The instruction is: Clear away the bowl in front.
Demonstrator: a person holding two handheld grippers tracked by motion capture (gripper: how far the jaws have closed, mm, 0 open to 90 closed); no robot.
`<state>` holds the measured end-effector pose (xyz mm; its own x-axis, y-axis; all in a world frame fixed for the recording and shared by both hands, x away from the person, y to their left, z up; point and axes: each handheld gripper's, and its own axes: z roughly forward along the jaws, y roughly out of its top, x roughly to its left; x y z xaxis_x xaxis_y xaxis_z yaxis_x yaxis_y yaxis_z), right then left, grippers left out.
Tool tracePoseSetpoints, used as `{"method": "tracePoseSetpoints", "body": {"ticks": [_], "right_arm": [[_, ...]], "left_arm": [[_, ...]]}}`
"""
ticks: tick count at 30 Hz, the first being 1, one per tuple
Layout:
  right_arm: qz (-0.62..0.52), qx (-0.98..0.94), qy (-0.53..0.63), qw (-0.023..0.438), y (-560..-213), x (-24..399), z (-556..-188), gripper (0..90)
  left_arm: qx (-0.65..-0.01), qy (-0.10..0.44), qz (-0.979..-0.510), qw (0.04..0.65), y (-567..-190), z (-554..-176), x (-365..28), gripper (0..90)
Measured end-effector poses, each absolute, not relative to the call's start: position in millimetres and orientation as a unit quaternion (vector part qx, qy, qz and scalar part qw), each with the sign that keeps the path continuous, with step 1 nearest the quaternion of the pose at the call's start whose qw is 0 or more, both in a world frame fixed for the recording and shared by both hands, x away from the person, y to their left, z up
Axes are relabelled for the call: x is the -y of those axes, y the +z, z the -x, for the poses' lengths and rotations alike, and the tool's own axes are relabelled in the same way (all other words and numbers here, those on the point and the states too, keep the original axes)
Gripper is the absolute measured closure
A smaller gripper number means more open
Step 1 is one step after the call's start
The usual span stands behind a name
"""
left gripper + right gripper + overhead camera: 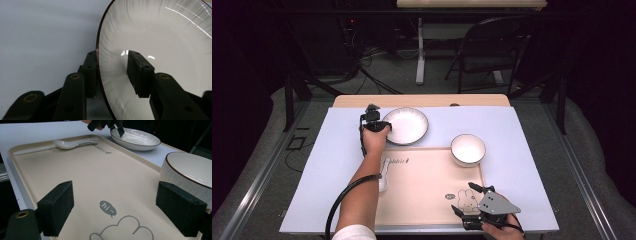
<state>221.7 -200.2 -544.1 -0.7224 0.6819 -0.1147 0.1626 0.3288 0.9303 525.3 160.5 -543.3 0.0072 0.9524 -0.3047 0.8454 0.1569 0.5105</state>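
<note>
Plate [160, 32] rim sits between the left gripper [112, 72]'s half-closed jaws, one pad inside, one outside, not visibly clamped.

Table brightly lit, surroundings dark; glare streaks on plate [155, 32]; near jaws soft, slightly blurred.

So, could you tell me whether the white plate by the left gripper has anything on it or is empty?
Empty. The plate shows a bare glossy white inside, in the left gripper view too, with only one pad of the left gripper over its rim.
</note>
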Motion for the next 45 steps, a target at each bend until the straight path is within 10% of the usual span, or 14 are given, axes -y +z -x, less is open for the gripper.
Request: {"method": "tracePoseSetpoints", "body": {"ticks": [45], "right_arm": [[-0.275,-0.774,0.510,0.255,-544.1,200.7,-222.4,14.2]], "left_arm": [[-0.714,0.052,-0.614,0.332,-516.6,-518.0,-171.1,84.0]]}}
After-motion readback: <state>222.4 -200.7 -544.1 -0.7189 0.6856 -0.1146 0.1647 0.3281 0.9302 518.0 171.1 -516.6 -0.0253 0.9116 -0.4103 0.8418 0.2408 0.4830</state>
